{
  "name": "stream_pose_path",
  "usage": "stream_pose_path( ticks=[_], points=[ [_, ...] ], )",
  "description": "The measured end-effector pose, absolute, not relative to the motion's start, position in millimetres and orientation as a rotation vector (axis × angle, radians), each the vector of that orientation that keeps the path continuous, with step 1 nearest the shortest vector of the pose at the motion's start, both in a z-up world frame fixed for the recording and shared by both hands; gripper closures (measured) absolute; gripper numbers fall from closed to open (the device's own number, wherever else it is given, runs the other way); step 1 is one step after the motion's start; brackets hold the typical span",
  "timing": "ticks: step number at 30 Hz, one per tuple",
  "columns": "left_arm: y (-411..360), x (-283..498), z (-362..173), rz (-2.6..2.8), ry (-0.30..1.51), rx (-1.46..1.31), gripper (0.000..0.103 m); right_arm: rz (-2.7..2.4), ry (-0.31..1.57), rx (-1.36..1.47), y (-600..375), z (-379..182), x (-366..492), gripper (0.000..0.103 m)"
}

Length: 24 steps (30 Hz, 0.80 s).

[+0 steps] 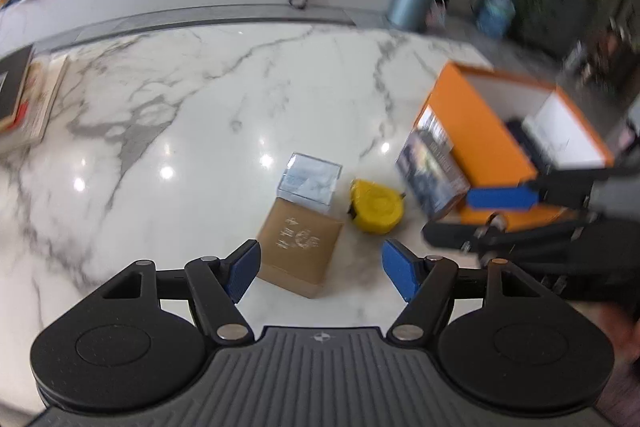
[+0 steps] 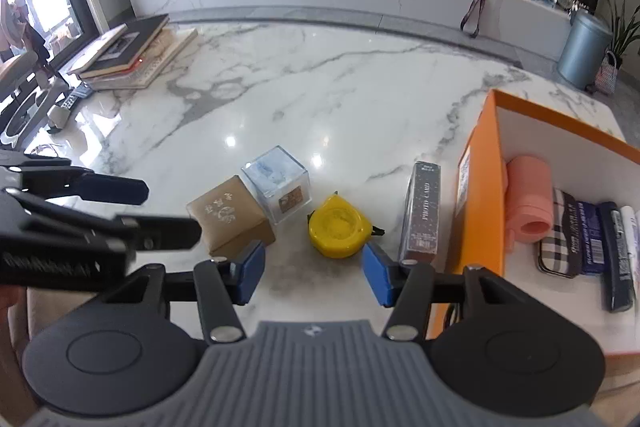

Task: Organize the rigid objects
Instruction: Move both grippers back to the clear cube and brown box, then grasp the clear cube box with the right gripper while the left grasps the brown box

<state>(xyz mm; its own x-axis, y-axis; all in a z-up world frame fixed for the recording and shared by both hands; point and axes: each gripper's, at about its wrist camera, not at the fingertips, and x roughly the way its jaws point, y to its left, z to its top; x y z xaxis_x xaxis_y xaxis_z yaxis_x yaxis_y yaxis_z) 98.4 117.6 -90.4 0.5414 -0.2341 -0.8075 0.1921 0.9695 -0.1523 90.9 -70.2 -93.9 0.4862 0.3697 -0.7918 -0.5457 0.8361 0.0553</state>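
Right wrist view: right gripper (image 2: 313, 269) hangs over the marble table (image 2: 320, 87), jaws apart with nothing between them, pads touching no object. Yellow tape measure (image 2: 338, 233) lies flat just ahead of the fingertips, closest target. Left of it a brown cardboard box (image 2: 230, 223) touches a clear plastic cube (image 2: 276, 183); right of it a dark photo card box (image 2: 422, 211) stands on edge beside the orange bin (image 2: 480, 187). Bin already holds a pink cup (image 2: 528, 203), a plaid case and some dark flat packs. Left wrist view: left gripper (image 1: 320, 267) also open and empty, hovering just short of the brown box (image 1: 300, 247). Handling guesses: tape measure looks hard, rounded, smooth plastic, probably dense for its size, so it could slip; best pinched across its flat-ish sides, not the curved rim. Brown box is stiff card, likely light, take it across the two narrow faces. Clear cube looks slick and may scratch or crack, grip gently mid-wall. Photo card box is thin, tips easily, clamp across its broad faces.
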Motion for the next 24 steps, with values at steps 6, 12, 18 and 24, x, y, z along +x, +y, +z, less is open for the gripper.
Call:
stream_pose_path(
  ticks=[6, 12, 18, 24],
  points=[
    [119.5, 128.1, -114.6, -0.280, 1.060, -0.003, 0.017, 0.546, 0.936, -0.198, -59.9, -97.1, 121.6, 0.048],
    [108.7, 143.3, -129.4, -0.325, 1.114, 0.075, 0.016, 0.591, 0.951, -0.206, -46.6, -99.5, 141.8, 0.048],
    [112.3, 153.5, -142.1, -0.325, 1.179, 0.053, 0.028, 0.687, 0.972, -0.228, -24.5, -107.8, 161.0, 0.049],
    [125.3, 154.9, -142.4, -0.235, 1.191, 0.038, 0.032, 0.765, 0.994, -0.265, -5.5, -120.3, 173.4, 0.046]
  ],
)
